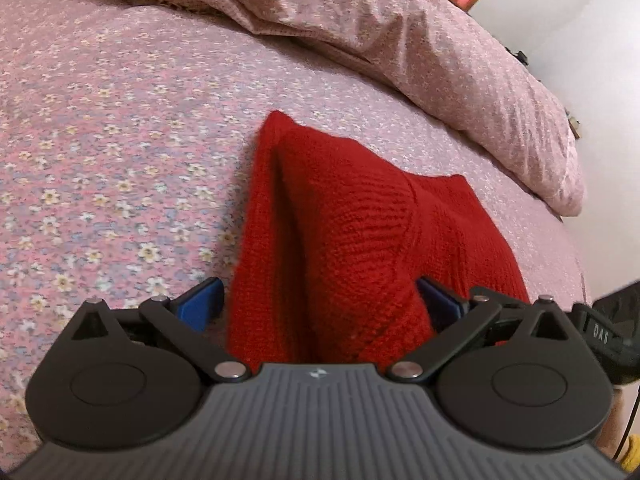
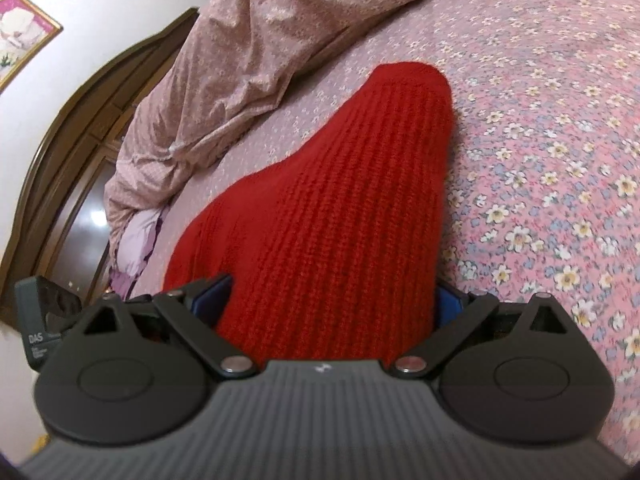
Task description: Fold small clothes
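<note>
A small red knitted garment (image 1: 340,232) lies bunched on a bed with a pink flowered sheet (image 1: 100,140). In the left wrist view my left gripper (image 1: 320,304) has its blue pads (image 1: 200,300) wide apart, with the near edge of the garment lying between them and rising in a fold. In the right wrist view my right gripper (image 2: 334,304) also has its jaws spread, with the ribbed red knit (image 2: 340,208) filling the gap between the blue pads (image 2: 214,298). Neither pair of pads presses the cloth.
A crumpled pink duvet (image 1: 380,32) lies along the far side of the bed, also in the right wrist view (image 2: 240,48). A dark wooden headboard (image 2: 80,120) and a white wall with a framed picture (image 2: 20,36) stand at the left. The other gripper's body (image 1: 612,332) shows at the right edge.
</note>
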The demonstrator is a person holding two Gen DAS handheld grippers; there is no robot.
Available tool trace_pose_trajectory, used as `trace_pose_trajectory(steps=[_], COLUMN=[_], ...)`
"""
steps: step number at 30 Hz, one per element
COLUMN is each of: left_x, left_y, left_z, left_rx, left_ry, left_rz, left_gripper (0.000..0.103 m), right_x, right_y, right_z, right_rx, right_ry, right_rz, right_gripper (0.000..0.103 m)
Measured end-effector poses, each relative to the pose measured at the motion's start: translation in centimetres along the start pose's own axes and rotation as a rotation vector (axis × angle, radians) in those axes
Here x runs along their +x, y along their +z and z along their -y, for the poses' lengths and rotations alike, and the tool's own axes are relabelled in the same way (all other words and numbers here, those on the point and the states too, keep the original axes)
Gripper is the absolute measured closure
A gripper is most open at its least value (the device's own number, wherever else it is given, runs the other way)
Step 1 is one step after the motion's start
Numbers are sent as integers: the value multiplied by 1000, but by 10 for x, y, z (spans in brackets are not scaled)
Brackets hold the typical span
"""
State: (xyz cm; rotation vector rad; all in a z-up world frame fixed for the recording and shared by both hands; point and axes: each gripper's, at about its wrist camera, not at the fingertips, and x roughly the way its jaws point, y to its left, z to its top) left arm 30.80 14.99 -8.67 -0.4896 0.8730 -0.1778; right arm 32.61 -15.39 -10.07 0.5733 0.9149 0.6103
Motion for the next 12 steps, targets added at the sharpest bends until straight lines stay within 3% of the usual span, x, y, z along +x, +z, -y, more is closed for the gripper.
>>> trace_pose_trajectory(steps=[2, 3, 7, 12], left_x=[2, 2, -7, -27], left_y=[-2, -2, -3, -7], left_z=[3, 5, 12, 23], left_rx=[-7, -19, -25, -13], left_ry=[-11, -29, -46, -52], left_rz=[4, 8, 23, 50], left_gripper=[2, 8, 20, 24], right_x=[3, 3, -8, -32], right_y=[1, 0, -8, -13], right_z=[-3, -4, -6, -15], right_rx=[13, 22, 38, 38], right_ry=[6, 13, 43, 97], right_rz=[0, 9, 56, 103], right_gripper=[1, 2, 20, 29])
